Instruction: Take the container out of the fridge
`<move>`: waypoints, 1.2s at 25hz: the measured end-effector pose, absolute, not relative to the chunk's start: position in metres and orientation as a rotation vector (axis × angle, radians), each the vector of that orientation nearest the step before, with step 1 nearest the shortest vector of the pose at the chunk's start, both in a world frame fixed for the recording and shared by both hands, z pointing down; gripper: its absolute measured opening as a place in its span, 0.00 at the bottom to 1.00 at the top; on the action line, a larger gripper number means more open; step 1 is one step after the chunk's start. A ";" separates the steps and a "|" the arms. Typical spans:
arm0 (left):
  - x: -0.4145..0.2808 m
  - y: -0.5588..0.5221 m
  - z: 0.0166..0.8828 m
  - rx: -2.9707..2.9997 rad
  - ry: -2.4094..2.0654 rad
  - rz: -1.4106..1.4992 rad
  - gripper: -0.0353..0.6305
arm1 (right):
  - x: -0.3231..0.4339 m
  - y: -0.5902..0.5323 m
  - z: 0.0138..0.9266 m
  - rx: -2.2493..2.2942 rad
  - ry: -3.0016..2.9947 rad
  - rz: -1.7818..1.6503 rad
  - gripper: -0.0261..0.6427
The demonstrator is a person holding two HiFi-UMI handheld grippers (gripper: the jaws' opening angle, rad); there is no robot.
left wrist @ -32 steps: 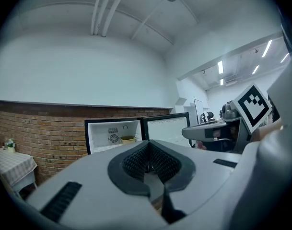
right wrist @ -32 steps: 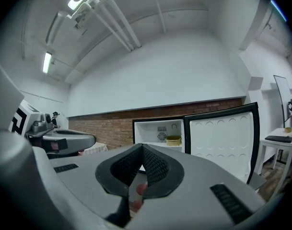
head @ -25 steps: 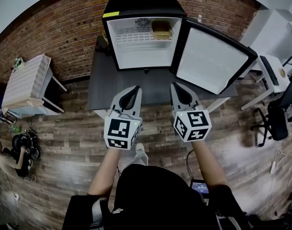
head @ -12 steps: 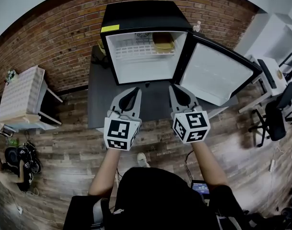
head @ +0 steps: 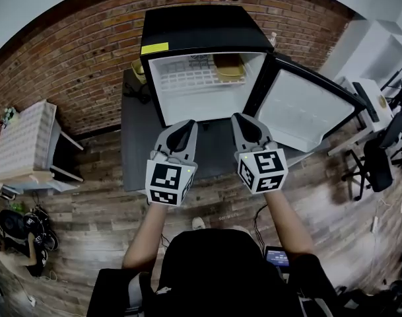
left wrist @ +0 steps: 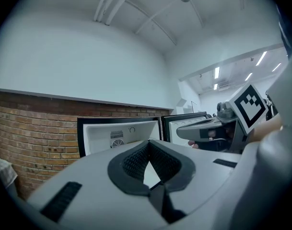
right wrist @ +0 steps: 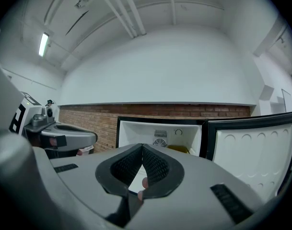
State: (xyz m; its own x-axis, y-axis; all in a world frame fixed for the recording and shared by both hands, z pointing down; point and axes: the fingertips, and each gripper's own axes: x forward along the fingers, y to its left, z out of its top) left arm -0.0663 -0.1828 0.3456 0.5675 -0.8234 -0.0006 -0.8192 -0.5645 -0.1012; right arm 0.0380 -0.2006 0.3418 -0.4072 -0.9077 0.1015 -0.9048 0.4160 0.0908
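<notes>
A black mini fridge stands on a dark grey table, its door swung open to the right. A yellowish container sits on the upper wire shelf at the back right; the right gripper view shows the container too. Both grippers are held side by side just in front of the fridge opening, short of it. My left gripper has its jaws closed together and holds nothing. My right gripper is likewise shut and empty. In the left gripper view the left gripper hides the container.
A brick wall runs behind the fridge. A white side table stands at the left, a white desk and a black office chair at the right. A small object sits beside the fridge's left wall. Wooden floor below.
The fridge has come nearer and lower in the head view. Both grippers have edged forward toward its opening, still closed and empty.
</notes>
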 end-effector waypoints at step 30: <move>-0.045 -0.304 0.366 -2.740 1.438 -0.088 0.07 | 0.053 -0.327 0.381 1.400 -2.358 -0.124 0.10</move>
State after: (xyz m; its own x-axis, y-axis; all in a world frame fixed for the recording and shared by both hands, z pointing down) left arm -0.0447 -0.3042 0.3663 0.5671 -0.8231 0.0289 -0.8205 -0.5677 -0.0670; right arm 0.0530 -0.3266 0.3813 -0.4224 -0.8595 0.2877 -0.8246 0.4962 0.2716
